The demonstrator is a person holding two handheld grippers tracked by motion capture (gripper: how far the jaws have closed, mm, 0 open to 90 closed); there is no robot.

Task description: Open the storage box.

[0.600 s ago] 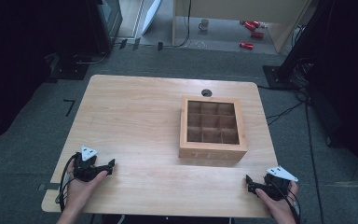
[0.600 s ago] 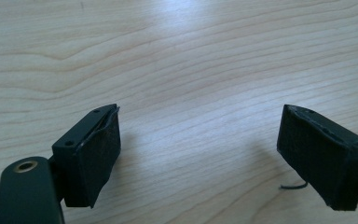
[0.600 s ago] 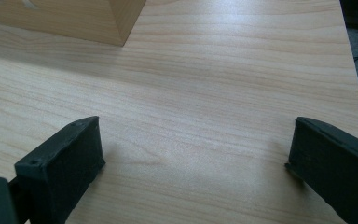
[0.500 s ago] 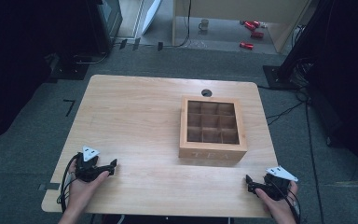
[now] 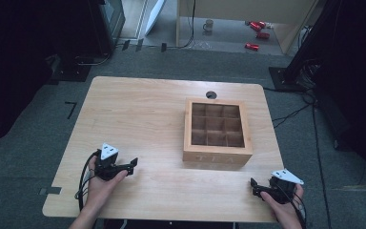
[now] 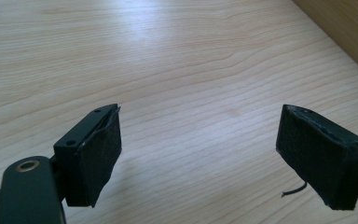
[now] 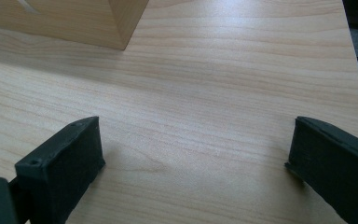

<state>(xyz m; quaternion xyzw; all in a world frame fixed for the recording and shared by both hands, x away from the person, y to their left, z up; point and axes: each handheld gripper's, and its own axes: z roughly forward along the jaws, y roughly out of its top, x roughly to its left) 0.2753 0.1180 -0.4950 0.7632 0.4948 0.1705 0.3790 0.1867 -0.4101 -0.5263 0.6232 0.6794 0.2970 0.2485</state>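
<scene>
Nothing is gripped yet, so this reads as the very start of the work, with both hands parked at the near edge of the surface (image 5: 147, 109) and the wooden tea box (image 5: 218, 132) untouched right of the frame's centre. The box stands with its front face, lettered TEA, toward the person, and its top shows nine compartments that look empty through what may be a lid pane; whether it is lidded I cannot tell for sure. The left gripper (image 5: 132, 165) rests low in the lower left of the high view, its fingers (image 6: 95, 156) spread wide with only bare wood between them, pointing right toward the box. The right gripper (image 5: 254, 187) sits in the lower right, fingers (image 7: 60, 163) likewise apart and empty, aimed left, the box's near corner at the upper left of its own view. The next move probably calls for bringing both grippers up to the box.
</scene>
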